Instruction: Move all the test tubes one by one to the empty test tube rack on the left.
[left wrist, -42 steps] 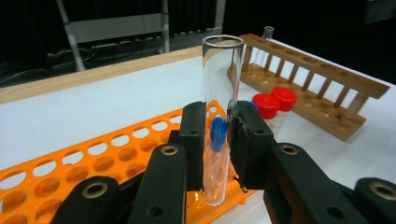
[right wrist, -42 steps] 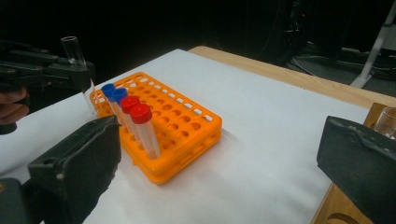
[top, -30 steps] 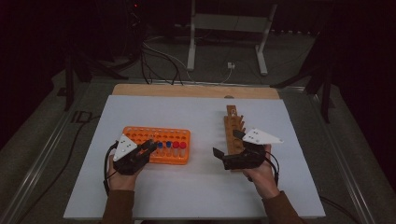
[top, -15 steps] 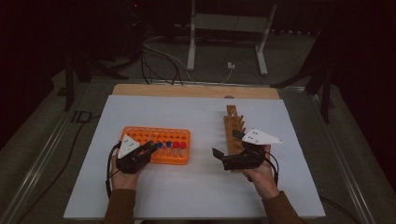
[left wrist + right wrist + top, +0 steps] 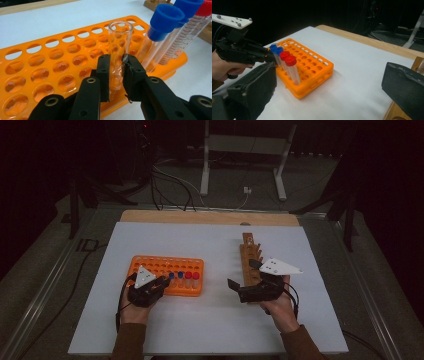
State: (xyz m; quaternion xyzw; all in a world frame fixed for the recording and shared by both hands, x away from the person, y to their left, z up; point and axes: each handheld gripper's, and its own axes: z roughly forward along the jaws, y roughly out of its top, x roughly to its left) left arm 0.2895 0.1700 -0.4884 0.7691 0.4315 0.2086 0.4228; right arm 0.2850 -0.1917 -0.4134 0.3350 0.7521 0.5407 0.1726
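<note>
While an uncapped glass tube [image 5: 119, 50] is clamped by the left gripper [image 5: 117, 75] in the orange rack [image 5: 50, 65], blue-capped tubes [image 5: 160, 30] and red-capped tubes [image 5: 291, 67] are crowded just beside; the right gripper [image 5: 329, 87] is held apart, empty, near the wooden rack [image 5: 248, 257].

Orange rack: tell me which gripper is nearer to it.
Left. The left gripper is at the orange rack, jaws shut on a clear uncapped tube standing in it. The right gripper is off to the rack's right, beside the wooden rack.
</note>
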